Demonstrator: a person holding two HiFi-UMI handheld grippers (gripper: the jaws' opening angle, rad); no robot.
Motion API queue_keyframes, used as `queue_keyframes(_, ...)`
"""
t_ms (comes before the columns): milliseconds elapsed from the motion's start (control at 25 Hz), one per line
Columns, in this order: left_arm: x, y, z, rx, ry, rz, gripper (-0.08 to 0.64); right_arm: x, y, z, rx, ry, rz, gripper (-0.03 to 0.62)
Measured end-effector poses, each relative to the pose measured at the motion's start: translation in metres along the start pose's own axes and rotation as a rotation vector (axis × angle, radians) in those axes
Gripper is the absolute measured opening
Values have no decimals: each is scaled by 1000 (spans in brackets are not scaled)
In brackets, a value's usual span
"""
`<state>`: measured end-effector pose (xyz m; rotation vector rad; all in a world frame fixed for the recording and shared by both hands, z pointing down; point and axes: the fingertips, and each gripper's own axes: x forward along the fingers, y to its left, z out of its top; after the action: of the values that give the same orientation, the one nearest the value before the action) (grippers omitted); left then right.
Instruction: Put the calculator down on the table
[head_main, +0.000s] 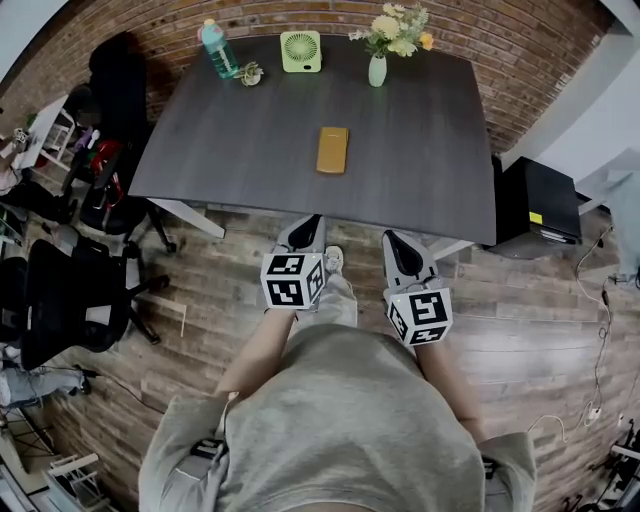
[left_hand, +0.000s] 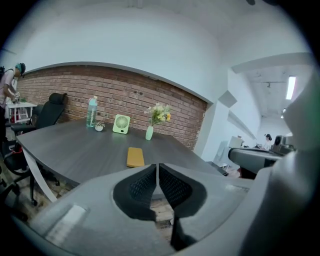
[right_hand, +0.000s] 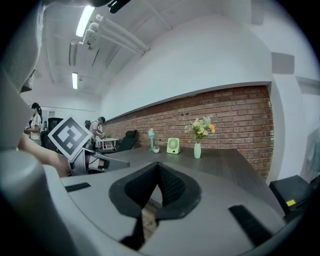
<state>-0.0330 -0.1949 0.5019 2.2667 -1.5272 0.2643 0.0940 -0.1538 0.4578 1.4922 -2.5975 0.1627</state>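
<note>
A flat yellow calculator (head_main: 332, 149) lies on the dark grey table (head_main: 230, 140), near its middle and nearer the front edge; the left gripper view shows the calculator (left_hand: 135, 156) just beyond the jaws. My left gripper (head_main: 308, 220) hangs short of the table's front edge, shut, with nothing between its pads (left_hand: 158, 165). To its right my right gripper (head_main: 392, 238) is also off the table, jaws meeting at the tips (right_hand: 158, 165) and empty. The calculator is hidden in the right gripper view.
At the table's far edge stand a teal bottle (head_main: 218, 48), a small green fan (head_main: 301, 50) and a vase of flowers (head_main: 377, 68). Black office chairs (head_main: 60, 300) sit left, and a black cabinet (head_main: 540, 205) right. Cables (head_main: 600, 330) trail on the wood floor.
</note>
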Motion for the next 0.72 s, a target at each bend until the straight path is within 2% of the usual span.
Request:
queue_keyframes(320, -41, -21, -13, -4, -24, -26, 31, -32, 13, -7, 16, -8, -20, 2)
queue_keyframes(720, -67, -24, -24, -9, -27, -28, 29, -46, 33, -14, 24, -3, -15, 2)
